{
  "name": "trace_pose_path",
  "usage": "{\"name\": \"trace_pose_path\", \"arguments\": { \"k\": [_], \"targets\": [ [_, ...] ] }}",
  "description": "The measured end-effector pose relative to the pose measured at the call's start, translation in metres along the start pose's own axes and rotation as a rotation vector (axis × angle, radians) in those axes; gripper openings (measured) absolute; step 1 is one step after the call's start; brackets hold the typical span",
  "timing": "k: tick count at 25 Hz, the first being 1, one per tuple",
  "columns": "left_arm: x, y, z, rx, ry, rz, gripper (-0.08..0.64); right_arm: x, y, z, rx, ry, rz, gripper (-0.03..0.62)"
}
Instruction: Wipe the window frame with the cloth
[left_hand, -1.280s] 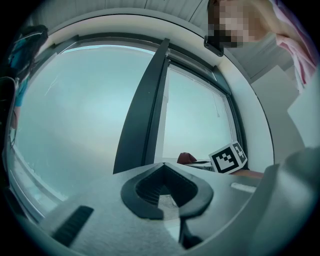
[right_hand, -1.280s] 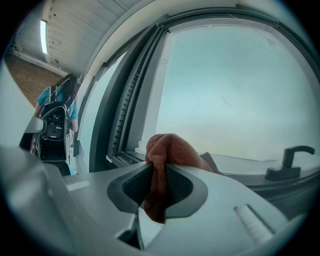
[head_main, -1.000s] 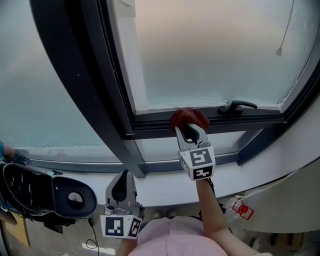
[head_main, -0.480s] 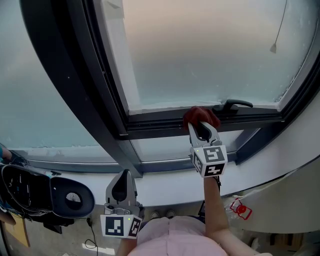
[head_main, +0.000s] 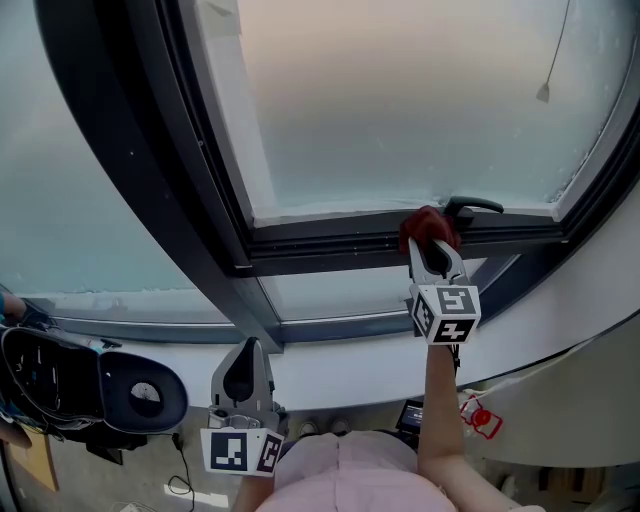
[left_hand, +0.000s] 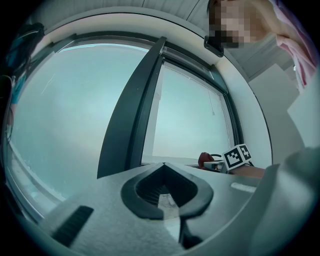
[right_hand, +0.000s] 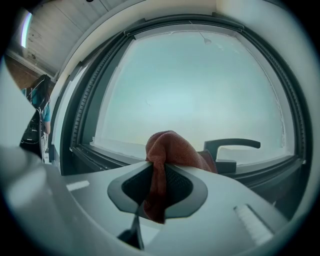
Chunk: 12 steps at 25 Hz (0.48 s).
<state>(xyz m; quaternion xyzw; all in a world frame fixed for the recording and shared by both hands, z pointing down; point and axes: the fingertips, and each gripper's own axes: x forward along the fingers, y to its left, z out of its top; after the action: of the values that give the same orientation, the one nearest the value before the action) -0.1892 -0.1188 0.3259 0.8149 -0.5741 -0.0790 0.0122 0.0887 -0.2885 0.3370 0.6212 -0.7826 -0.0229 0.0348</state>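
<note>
Right gripper view: the red cloth (right_hand: 170, 145) is pinched between the jaws of the right gripper (right_hand: 159, 194), which are closed tight on one fold. The bulk of the cloth is left bunched ahead of the tips, so that fabric rather than metal meets the surface. In the head view the bunched end is pressed against the lower rail of the window frame (head_main: 320, 243), just beside the handle (head_main: 474, 207) and towards the frame's right corner. The left gripper (head_main: 244, 352) is held low, well apart from the frame, with its jaws brought together on nothing. It is presumably kept clear because one tool is judged enough for wiping.
</note>
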Motion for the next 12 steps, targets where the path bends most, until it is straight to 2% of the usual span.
{"name": "trace_pose_path", "arguments": {
  "k": [8, 12],
  "targets": [
    [-0.009, 0.009, 0.002, -0.002, -0.002, 0.024, -0.005, -0.006, -0.034, -0.003, 0.012, 0.005, -0.09, 0.071],
    [-0.015, 0.016, 0.004, -0.002, -0.001, 0.032, -0.005, -0.005, -0.034, -0.002, -0.03, 0.023, -0.123, 0.071]
  ]
}}
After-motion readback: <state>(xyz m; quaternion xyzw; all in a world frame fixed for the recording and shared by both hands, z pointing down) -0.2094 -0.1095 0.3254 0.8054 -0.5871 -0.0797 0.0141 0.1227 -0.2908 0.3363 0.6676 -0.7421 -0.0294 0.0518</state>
